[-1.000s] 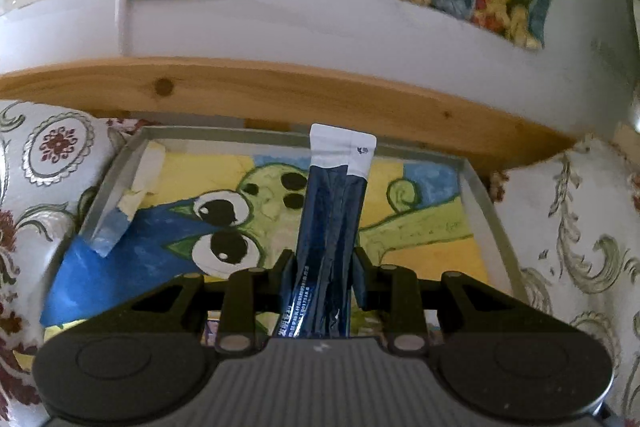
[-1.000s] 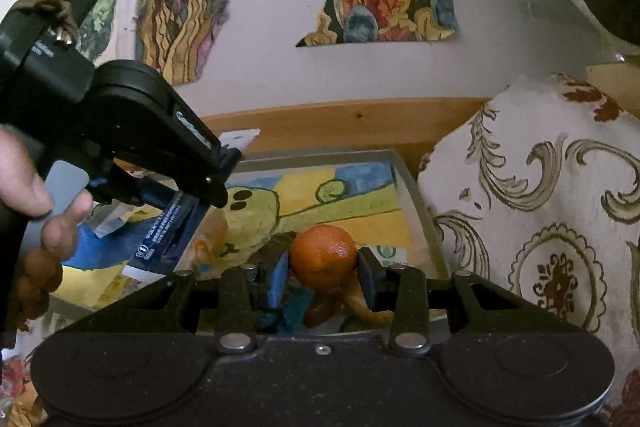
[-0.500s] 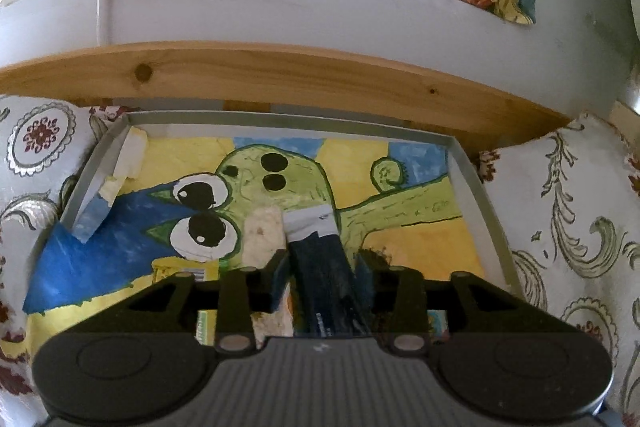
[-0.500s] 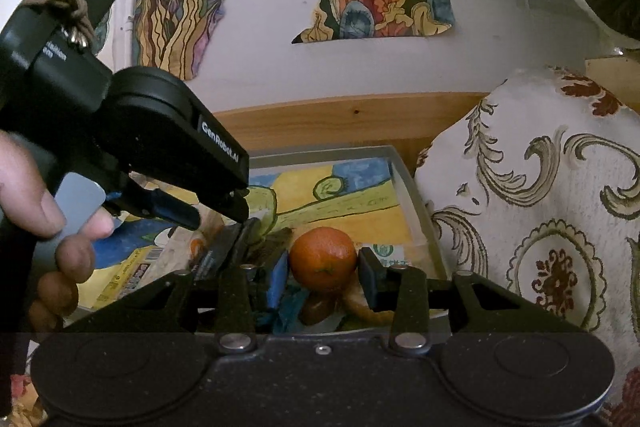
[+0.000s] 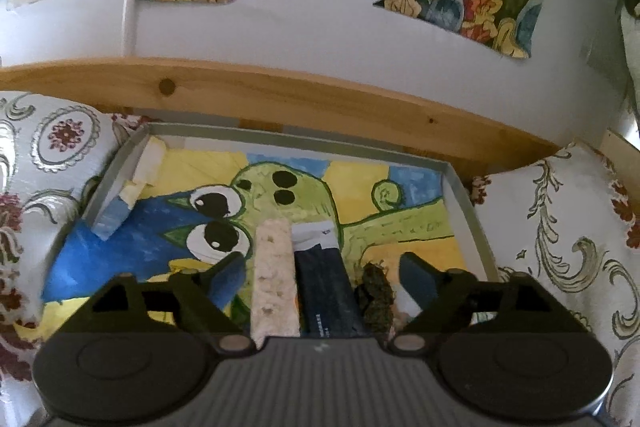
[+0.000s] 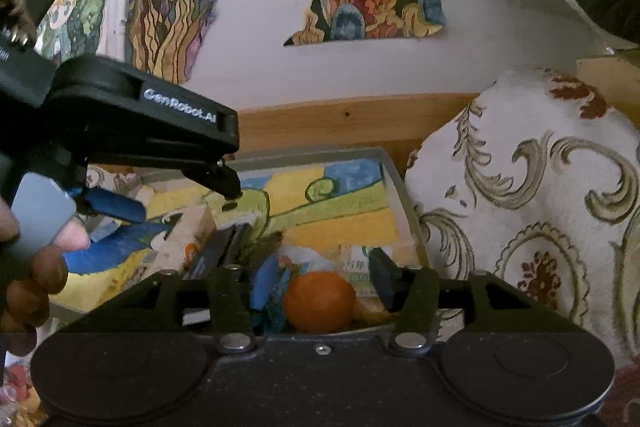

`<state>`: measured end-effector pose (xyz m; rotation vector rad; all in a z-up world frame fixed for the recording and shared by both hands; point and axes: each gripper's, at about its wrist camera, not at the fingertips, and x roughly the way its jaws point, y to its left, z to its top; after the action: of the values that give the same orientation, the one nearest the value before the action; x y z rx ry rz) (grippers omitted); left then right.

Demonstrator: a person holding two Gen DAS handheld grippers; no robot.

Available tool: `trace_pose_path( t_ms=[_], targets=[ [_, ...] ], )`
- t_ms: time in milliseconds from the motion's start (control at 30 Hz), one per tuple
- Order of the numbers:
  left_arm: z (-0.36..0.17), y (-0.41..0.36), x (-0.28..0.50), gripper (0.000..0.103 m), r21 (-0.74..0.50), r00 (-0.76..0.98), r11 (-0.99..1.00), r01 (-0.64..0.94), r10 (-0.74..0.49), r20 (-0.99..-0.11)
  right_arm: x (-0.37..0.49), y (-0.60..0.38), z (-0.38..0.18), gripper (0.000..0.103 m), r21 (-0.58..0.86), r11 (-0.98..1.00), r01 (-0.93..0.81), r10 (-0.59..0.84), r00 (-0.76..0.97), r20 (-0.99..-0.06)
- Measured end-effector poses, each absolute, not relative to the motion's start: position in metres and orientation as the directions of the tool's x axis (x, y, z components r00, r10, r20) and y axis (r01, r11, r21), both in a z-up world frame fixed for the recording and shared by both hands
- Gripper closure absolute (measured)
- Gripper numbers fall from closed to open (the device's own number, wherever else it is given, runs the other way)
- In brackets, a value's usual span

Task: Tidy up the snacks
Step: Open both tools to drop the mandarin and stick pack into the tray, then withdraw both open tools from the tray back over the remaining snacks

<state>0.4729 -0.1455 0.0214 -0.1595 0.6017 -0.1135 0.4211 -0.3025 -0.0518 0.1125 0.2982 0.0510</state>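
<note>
Step in hand, as judged: release of one item, placement of the next.

Left tool (image 5: 320, 267): jaws spread wide, gripping nothing. Dark blue stick sachet (image 5: 326, 287) lies between them on the painted floor of the grey tray (image 5: 466, 195), just beside a pale bar (image 5: 274, 279) on its left and a dark crumbly lump (image 5: 376, 295) on its right.

Right tool (image 6: 320, 287): jaws apart on either side of an orange (image 6: 319, 301), low over the tray's near right corner; contact with the pads cannot be told.

Next move, as judged: left tool lifts clear without nudging the sachet; the orange needs a spot where it will not roll.

Left wrist view only: sachet's white end, the lump, the tray's left wall.

Right wrist view only: the orange, a white packet (image 6: 356, 263) behind it, the person's hand (image 6: 36, 267) on the left tool.
</note>
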Motion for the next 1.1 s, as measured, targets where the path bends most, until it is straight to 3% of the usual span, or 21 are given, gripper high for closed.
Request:
trace_pose_path(
  t_ms=[200, 567, 1100],
  targets=[
    [0.039, -0.137, 0.45, 0.001, -0.17, 0.85, 0.985, 0.033, -0.117, -0.514, 0.4, -0.308, -0.027, 0.027, 0.137, 0.99, -0.029, 0.062, 0.968, -0.242],
    [0.072, -0.114, 0.397, 0.0, -0.213, 0.878, 0.976, -0.046, -0.062, -0.474, 0.346, -0.306, 0.014, 0.002, 0.117, 0.992, -0.048, 0.069, 0.98, -0.185],
    [0.091, -0.075, 0.31, 0.0, -0.227, 0.893, 0.97, -0.087, -0.025, -0.45, 0.267, -0.292, 0.034, 0.001, 0.102, 0.993, -0.066, 0.08, 0.987, -0.138]
  ],
)
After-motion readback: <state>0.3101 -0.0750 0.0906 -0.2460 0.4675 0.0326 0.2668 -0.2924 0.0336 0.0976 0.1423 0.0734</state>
